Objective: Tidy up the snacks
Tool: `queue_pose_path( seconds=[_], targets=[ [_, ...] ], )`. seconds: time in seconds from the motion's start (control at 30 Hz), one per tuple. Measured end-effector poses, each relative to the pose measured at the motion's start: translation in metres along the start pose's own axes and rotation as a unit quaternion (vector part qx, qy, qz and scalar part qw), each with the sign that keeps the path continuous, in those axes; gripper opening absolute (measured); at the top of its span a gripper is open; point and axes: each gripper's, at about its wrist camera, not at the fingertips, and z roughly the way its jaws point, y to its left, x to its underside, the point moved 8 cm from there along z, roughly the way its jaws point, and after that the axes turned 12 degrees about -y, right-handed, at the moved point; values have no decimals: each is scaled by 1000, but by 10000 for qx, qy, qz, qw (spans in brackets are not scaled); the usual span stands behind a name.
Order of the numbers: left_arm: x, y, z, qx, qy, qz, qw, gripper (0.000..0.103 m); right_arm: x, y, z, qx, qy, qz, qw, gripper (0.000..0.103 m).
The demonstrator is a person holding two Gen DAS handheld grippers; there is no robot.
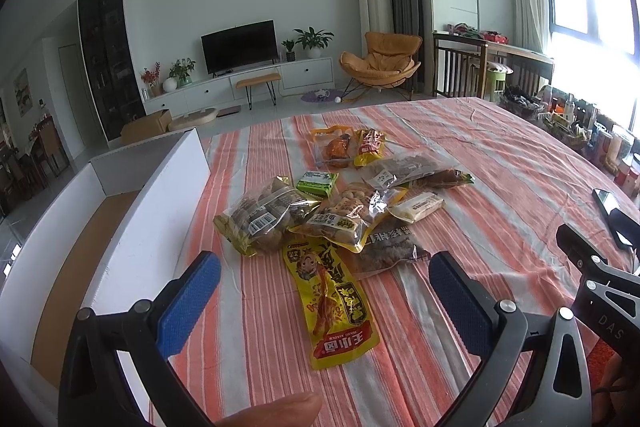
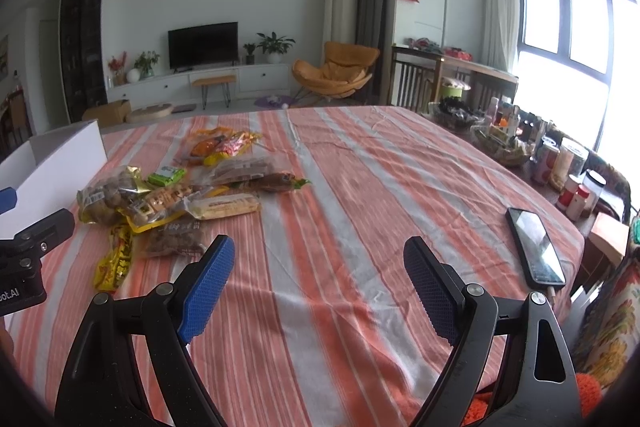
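A heap of snack packets lies on the striped tablecloth. Nearest is a long yellow packet [image 1: 330,303], also in the right wrist view [image 2: 114,259]. Behind it lie a clear bag of brown nuts [image 1: 260,217], a yellow-edged peanut bag [image 1: 346,221], a dark packet [image 1: 386,247], a white bar [image 1: 416,207], a small green packet [image 1: 316,183] and two orange-yellow packets [image 1: 348,145]. My left gripper [image 1: 324,277] is open above the yellow packet, empty. My right gripper [image 2: 320,261] is open and empty over bare cloth, right of the heap.
A white box [image 1: 132,211] with a brown floor stands open at the table's left edge. A black phone [image 2: 536,247] lies on the cloth at the right. Jars and baskets [image 2: 560,163] crowd the table's far right edge.
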Motion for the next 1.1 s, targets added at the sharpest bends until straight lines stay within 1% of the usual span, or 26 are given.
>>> queue_pose_path(
  seconds=[1.1],
  targets=[
    [4, -7, 1, 31, 40, 6, 10000, 103, 5, -1, 3, -15, 48, 53, 10000, 89]
  ],
)
